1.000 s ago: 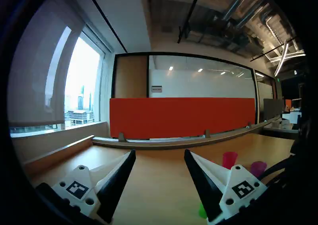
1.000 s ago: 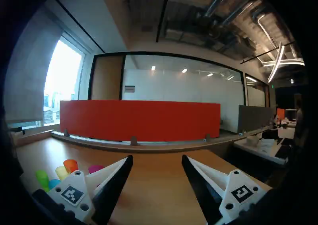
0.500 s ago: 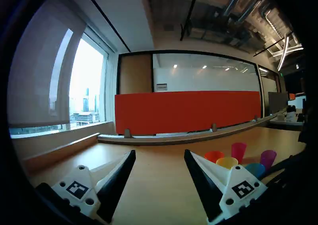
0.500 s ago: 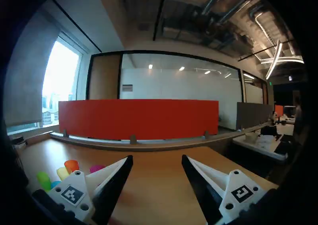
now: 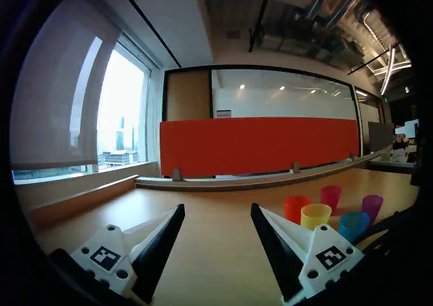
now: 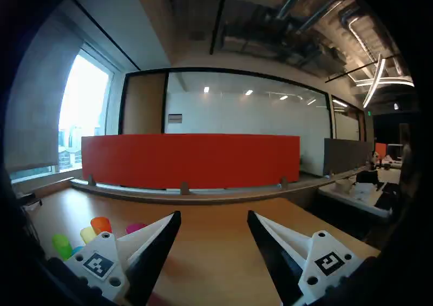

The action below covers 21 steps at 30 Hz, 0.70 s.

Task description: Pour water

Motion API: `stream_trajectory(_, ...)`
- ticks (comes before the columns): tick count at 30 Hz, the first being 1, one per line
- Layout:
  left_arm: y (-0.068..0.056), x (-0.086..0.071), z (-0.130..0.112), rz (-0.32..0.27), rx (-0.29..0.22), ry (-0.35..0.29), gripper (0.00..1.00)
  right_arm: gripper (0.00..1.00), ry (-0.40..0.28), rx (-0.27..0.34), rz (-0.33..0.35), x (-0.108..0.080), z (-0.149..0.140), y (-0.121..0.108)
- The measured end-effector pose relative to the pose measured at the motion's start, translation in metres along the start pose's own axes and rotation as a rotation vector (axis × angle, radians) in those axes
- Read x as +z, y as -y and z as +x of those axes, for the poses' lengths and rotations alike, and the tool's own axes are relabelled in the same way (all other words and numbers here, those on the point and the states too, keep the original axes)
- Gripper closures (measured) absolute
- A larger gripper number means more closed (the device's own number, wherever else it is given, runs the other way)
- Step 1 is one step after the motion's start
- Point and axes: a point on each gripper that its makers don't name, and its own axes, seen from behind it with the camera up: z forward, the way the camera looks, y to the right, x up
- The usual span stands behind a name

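Observation:
Several coloured plastic cups stand on a wooden table (image 5: 216,252). In the left gripper view, to the right of my fingers, are an orange cup (image 5: 296,208), a yellow cup (image 5: 315,215), a pink cup (image 5: 330,197), a purple cup (image 5: 372,207) and a blue cup (image 5: 353,225). My left gripper (image 5: 216,213) is open with nothing between its fingers. In the right gripper view the cups sit at lower left: green cup (image 6: 62,246), yellow cup (image 6: 87,234), orange cup (image 6: 100,224), pink cup (image 6: 134,228). My right gripper (image 6: 213,218) is open and holds nothing.
A red divider panel (image 5: 260,144) runs along the table's far edge. A window (image 5: 116,127) and a ledge lie to the left. More desks with clutter (image 6: 362,190) stand to the right, past the table's edge.
The left gripper view has tilted down and swung right, so the cluster of cups came fully into sight. The right gripper view barely shifted. Both grippers stayed open.

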Motion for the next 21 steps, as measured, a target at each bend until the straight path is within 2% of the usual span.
stream_trajectory(21, 0.010, 0.006, -0.018, 0.026, -0.016, 0.031, 0.10, 0.05, -0.010, 0.001, 0.003, -0.001, 0.008, 0.002)
